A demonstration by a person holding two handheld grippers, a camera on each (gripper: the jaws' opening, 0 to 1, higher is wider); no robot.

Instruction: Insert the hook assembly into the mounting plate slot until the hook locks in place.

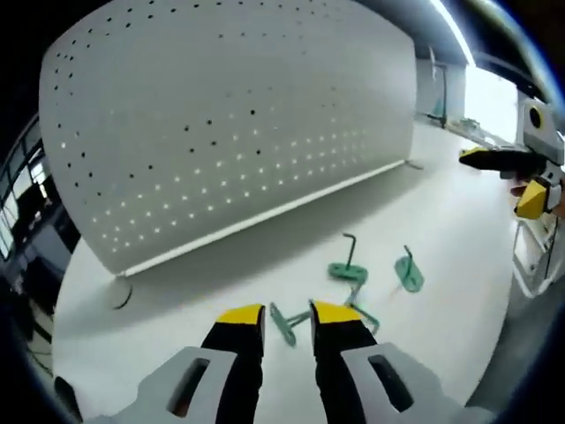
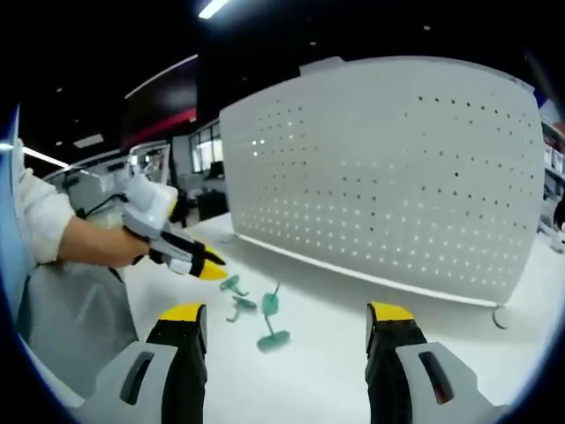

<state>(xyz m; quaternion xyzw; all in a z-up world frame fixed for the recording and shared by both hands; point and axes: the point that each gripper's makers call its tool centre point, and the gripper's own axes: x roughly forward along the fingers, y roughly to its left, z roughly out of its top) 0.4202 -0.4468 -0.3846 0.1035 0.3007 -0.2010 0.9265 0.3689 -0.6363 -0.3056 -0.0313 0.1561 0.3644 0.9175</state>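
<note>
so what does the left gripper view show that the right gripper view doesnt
Left gripper view: its own fingers close together over a green hook, and the right gripper at the right edge.

Right gripper view: its own fingers spread wide, plus a person's sleeve and hand holding the left gripper.

Both: the white pegboard, the white table and the scattered green hooks.

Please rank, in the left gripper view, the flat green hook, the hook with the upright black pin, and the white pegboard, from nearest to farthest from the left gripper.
1. Flat green hook, lying between the left gripper fingers.
2. Hook with the upright black pin, just beyond, slightly right.
3. White pegboard, standing upright at the back of the table.
</note>
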